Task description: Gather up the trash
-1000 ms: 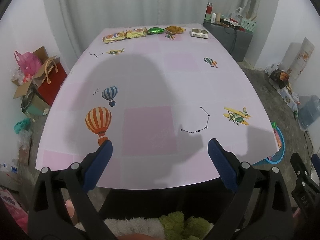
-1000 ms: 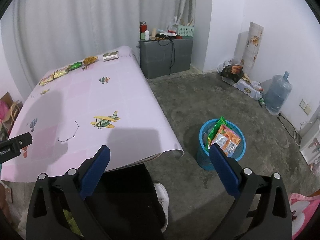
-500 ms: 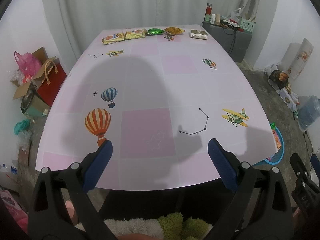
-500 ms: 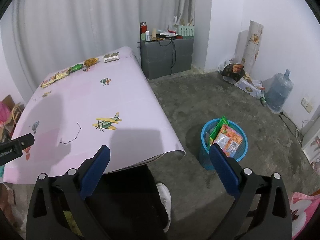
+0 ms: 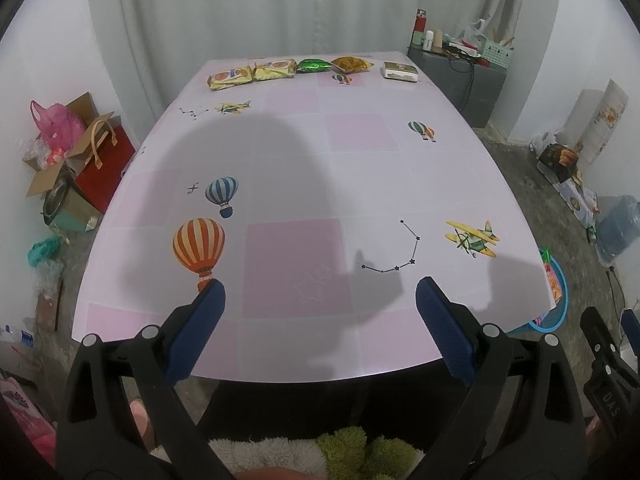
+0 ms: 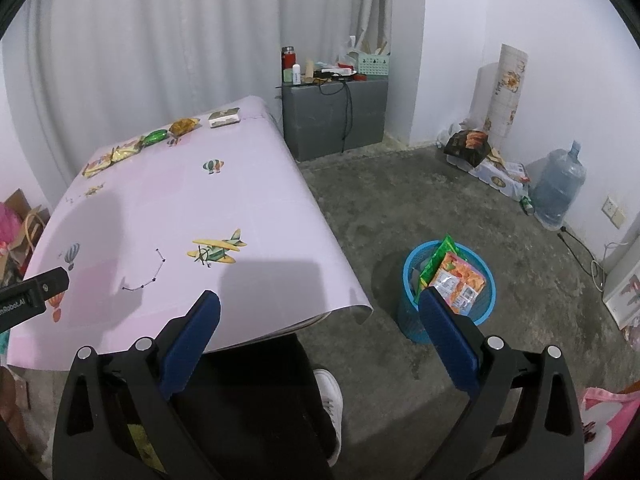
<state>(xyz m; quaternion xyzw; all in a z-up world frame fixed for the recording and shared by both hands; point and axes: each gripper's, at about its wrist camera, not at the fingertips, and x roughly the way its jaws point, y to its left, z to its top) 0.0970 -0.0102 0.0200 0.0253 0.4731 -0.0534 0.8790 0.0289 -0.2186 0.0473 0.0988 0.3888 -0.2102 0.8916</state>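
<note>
Along the far edge of the pink table (image 5: 360,168) lie several snack wrappers: two yellow packets (image 5: 230,77) (image 5: 276,69), a green one (image 5: 314,66), an orange one (image 5: 352,64) and a small box (image 5: 400,71). The same row of wrappers (image 6: 156,136) shows in the right wrist view. My left gripper (image 5: 320,312) is open over the table's near edge, far from them, holding nothing. My right gripper (image 6: 320,320) is open and empty beside the table's right corner. On the floor at the right stands a blue bin (image 6: 450,300) with wrappers (image 6: 456,280) in it.
A grey cabinet (image 6: 334,120) with clutter stands behind the table. A water jug (image 6: 558,188) and bags sit along the right wall. Boxes and a red bag (image 5: 100,160) are on the floor left of the table. A person's dark trousers and white shoe (image 6: 330,400) are below the grippers.
Both views have shifted slightly, and both grippers stay open and empty. The wrappers and the bin have not moved.
</note>
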